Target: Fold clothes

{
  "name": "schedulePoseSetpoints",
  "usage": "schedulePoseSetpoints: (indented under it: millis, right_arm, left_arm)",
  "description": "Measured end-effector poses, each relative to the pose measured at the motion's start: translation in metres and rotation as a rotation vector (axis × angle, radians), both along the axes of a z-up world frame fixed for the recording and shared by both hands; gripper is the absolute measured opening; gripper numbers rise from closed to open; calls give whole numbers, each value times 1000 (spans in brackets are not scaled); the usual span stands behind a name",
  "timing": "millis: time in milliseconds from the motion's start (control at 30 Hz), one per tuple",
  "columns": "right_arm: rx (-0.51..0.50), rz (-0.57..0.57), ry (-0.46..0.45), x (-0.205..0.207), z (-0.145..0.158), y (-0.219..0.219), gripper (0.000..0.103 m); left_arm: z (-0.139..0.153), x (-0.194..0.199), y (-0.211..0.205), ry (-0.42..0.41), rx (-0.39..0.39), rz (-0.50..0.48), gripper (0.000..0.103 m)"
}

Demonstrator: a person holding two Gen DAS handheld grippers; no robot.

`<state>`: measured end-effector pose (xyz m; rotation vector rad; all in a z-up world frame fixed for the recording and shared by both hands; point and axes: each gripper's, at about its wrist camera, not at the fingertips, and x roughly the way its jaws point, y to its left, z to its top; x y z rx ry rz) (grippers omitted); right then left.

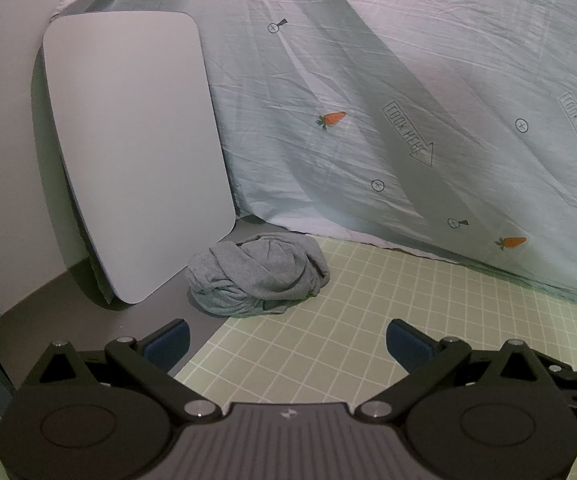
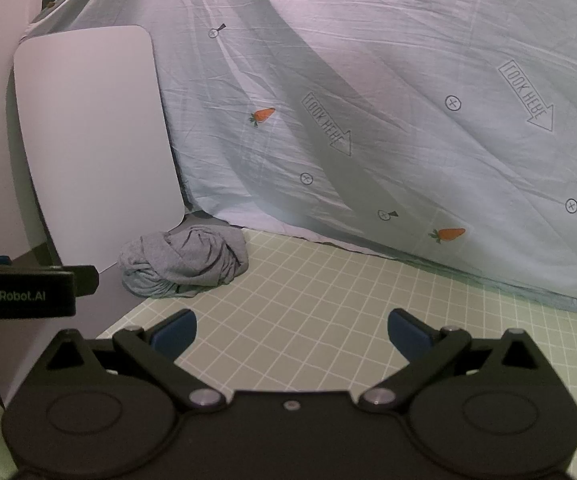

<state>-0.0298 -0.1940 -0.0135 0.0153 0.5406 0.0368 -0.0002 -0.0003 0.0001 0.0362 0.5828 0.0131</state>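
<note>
The grey garment lies crumpled beside the white board; both grippers' jaws stand wide, holding nothing.

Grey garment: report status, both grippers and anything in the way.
Left gripper open, empty. Right gripper open, empty. Grey garment bunched in a heap at the green grid mat edge, untouched. White board leans close behind it; approach looks unobstructed.
</note>
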Motion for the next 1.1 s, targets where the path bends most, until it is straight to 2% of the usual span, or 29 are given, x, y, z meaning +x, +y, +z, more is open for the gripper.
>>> schedulePoseSetpoints:
  millis: [1100]
  right_arm:
    - [-5,-9,-11,-6,2,4,103]
  left_arm:
    - [3,-2,-2,0,-5,0,103]
